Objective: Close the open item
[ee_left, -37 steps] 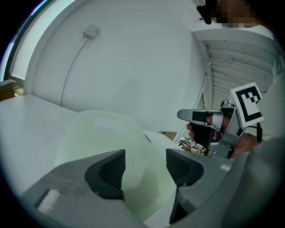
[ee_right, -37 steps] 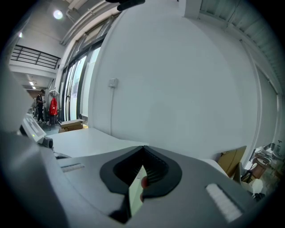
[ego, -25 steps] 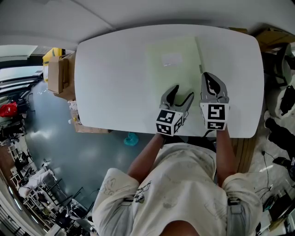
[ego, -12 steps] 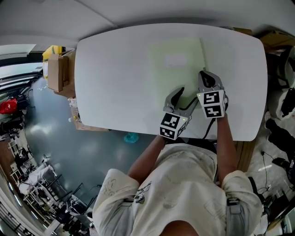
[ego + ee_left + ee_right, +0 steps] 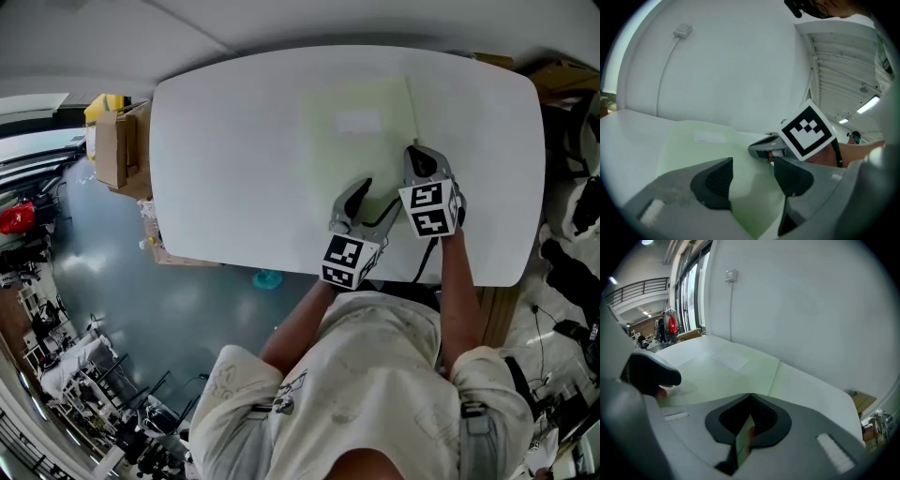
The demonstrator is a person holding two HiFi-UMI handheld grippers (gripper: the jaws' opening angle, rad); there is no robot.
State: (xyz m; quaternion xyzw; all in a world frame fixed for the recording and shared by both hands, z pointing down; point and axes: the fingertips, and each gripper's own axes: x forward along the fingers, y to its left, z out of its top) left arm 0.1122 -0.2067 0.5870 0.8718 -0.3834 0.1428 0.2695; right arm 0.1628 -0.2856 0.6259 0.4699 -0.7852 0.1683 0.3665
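White table (image 5: 234, 141) with rounded corners, over a grey-blue floor (image 5: 141, 309). Just left of it, stacked cardboard boxes (image 5: 117, 150), with a yellow thing (image 5: 105, 106) behind them. On the floor near the table's near edge, a small teal thing (image 5: 267, 280). Far left, something red (image 5: 13, 221) among clutter too small to tell. More cardboard (image 5: 561, 73) past the far right corner. On the white wall (image 5: 740, 61), a small box (image 5: 683, 31) with a cable (image 5: 663, 70) running down. Beyond the table's far end, a red garment (image 5: 671, 325) hanging on a rack, beneath a railing (image 5: 633, 289).
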